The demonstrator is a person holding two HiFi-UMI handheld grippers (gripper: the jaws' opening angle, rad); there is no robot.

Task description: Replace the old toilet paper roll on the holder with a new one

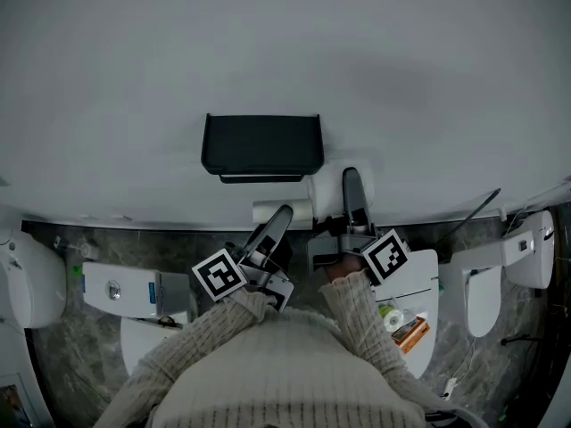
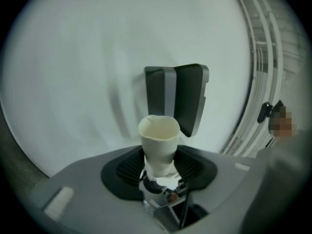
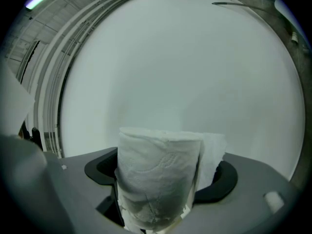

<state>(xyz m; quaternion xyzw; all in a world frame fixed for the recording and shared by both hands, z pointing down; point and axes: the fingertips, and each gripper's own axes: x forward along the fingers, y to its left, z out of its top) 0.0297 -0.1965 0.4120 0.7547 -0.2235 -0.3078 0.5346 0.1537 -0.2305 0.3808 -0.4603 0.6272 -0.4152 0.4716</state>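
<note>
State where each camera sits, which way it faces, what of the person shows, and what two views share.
Head view: on the person's head, looking steeply down the wall at the black holder; sleeves, left gripper, right gripper show.
Left gripper view: on the left gripper, looking along its jaws, shut on a cardboard core, toward the holder; only gripper body shows.
Right gripper view: on the right gripper, facing wall past the toilet paper roll it grips; only gripper body shows.
Shared: holder and core, in head and left gripper views.
</note>
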